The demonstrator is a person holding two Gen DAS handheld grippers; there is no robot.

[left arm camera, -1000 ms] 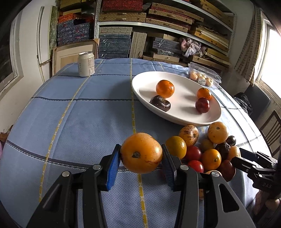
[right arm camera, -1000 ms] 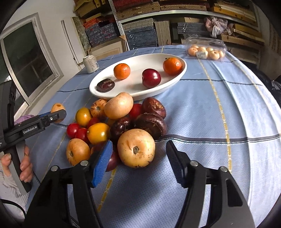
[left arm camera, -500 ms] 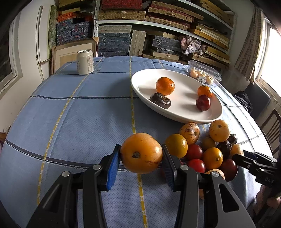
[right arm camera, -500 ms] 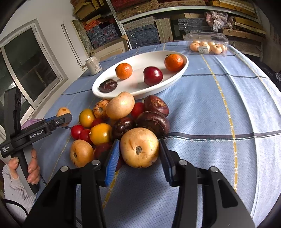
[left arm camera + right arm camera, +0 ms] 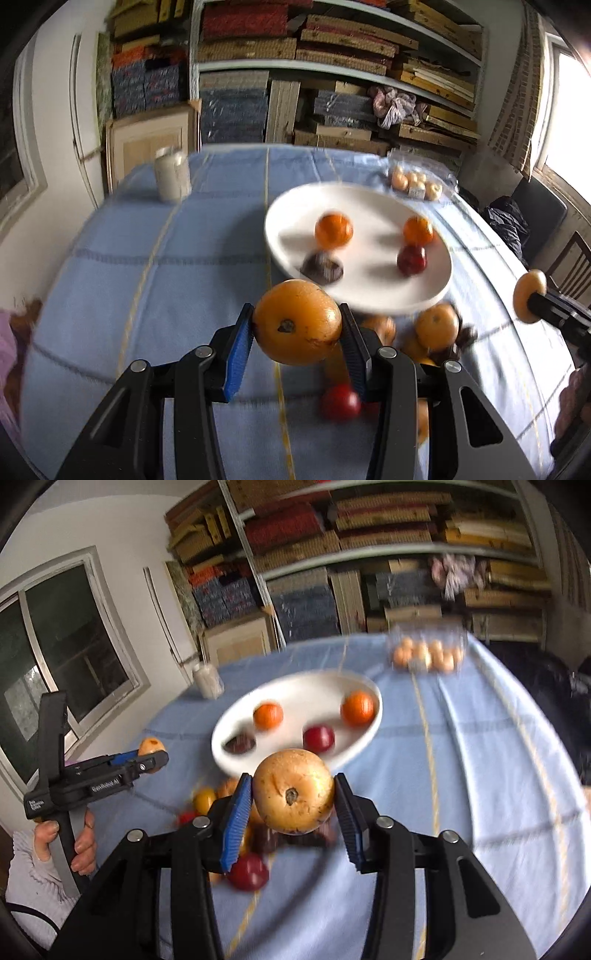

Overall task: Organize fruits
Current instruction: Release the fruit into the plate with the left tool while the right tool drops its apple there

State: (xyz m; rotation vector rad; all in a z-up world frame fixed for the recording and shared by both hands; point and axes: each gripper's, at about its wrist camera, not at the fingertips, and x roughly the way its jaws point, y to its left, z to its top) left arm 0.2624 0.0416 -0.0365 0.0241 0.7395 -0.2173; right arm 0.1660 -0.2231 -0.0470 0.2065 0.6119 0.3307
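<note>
Left tongs (image 5: 297, 326) clenched on orange (image 5: 297, 321), right tongs (image 5: 293, 801) on tan pear (image 5: 293, 791); loose fruit pile (image 5: 436, 330) lies between them and white plate (image 5: 373, 295); can (image 5: 171, 178) far back on bench (image 5: 147, 280).

Left tool (image 5: 297, 323) clamped on orange fruit (image 5: 297, 321) — right tool (image 5: 293, 794) clamped on tan fruit (image 5: 293, 791), both raised, angled down.

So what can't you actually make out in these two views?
- Loose fruit pile, both views: motion-blurred, partly behind the tongs; count unclear.
- Dark fruit on the white plate: blurred, type unclear.
- Can, left view: label smeared.
- Clear pack: contents too blurry.
</note>
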